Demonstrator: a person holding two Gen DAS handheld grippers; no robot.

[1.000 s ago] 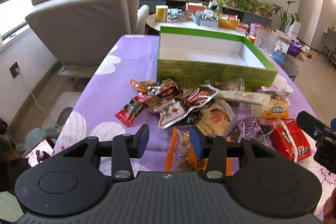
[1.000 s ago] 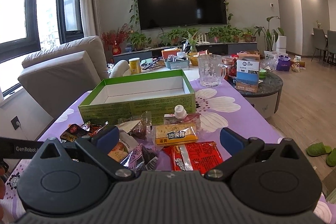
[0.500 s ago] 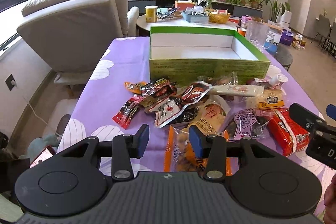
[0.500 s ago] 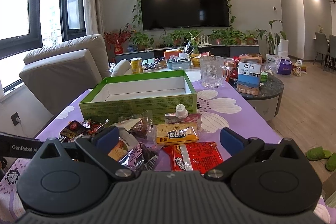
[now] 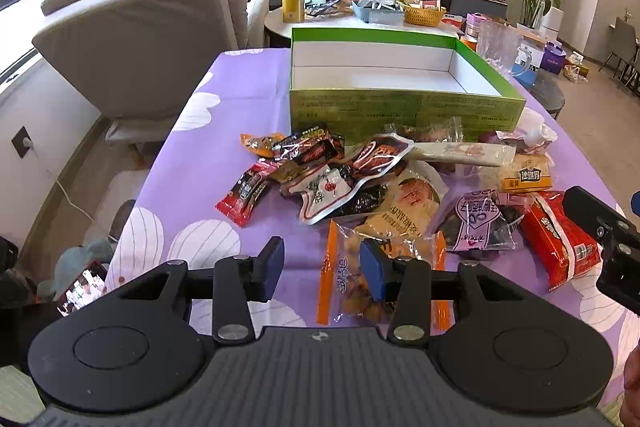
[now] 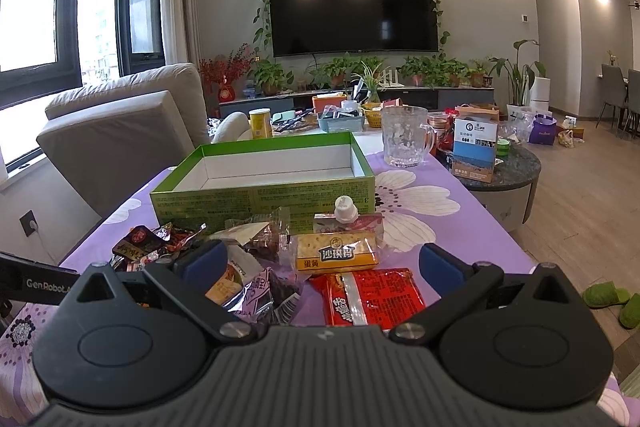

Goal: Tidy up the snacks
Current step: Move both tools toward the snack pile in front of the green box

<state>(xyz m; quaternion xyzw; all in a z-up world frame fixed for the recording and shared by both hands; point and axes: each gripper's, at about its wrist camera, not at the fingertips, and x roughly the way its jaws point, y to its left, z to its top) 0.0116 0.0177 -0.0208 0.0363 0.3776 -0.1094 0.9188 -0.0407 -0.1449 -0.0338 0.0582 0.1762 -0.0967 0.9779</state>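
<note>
A pile of snack packets lies on the purple flowered tablecloth [image 5: 240, 99] in front of an empty green box [image 5: 400, 103] with a white inside. My left gripper [image 5: 322, 265] is open and empty, above the near edge of the pile, over an orange-edged clear bag [image 5: 352, 279]. My right gripper [image 6: 320, 267] is wide open and empty, above a red packet [image 6: 372, 295] and a yellow cracker pack [image 6: 336, 253]. The box also shows in the right wrist view [image 6: 264, 199]. The right gripper's body shows at the right of the left wrist view [image 5: 600, 235].
A beige armchair [image 5: 152, 39] stands left of the table. A glass mug [image 6: 404, 141] stands right of the box. A round side table [image 6: 504, 167] with boxes is at the right. A cluttered white table [image 5: 360, 15] is behind the box.
Both grippers have risen and tilted slightly, so the table sits lower in view. Both stay open. No snack has moved.
</note>
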